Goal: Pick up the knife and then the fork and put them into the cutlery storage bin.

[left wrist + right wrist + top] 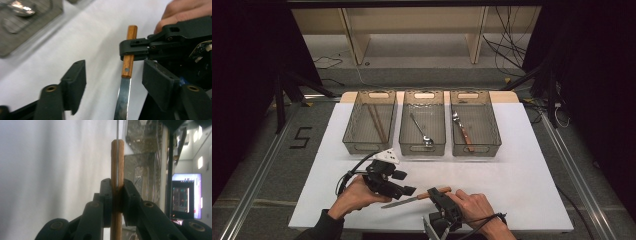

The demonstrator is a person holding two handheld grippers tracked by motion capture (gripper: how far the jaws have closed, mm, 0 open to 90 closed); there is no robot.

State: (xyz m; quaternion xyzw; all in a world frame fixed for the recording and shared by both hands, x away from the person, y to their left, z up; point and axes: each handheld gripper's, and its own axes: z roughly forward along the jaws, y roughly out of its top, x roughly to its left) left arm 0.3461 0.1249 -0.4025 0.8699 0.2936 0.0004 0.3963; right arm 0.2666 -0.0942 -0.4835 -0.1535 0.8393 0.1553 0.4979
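Knife (414, 198) with a wooden handle lies low over the near part of the white table (522, 190), its handle clamped between the jaws of the right gripper (441, 192), its blade pointing toward the person's left. In the right gripper view the two black jaws press flat on either side of the handle (117, 170), which stands up between them. The left gripper (408, 190) sits just beside the blade with its jaws spread wide; in the left gripper view the blade (123, 100) runs up through the gap between them, touching neither as far as can be seen, and the right gripper's jaws cross the handle farther on. A hand (357, 195) holds the left gripper and another hand (474, 206) the right.

Farther back, well apart from the grippers, three clear bins stand side by side: the left bin (354, 131) holds chopsticks (376, 122), the middle bin (406, 131) a spoon (421, 130), the right bin (492, 129) a fork (462, 129) with a wooden handle. Nothing lies on the table between the knife and the bins.
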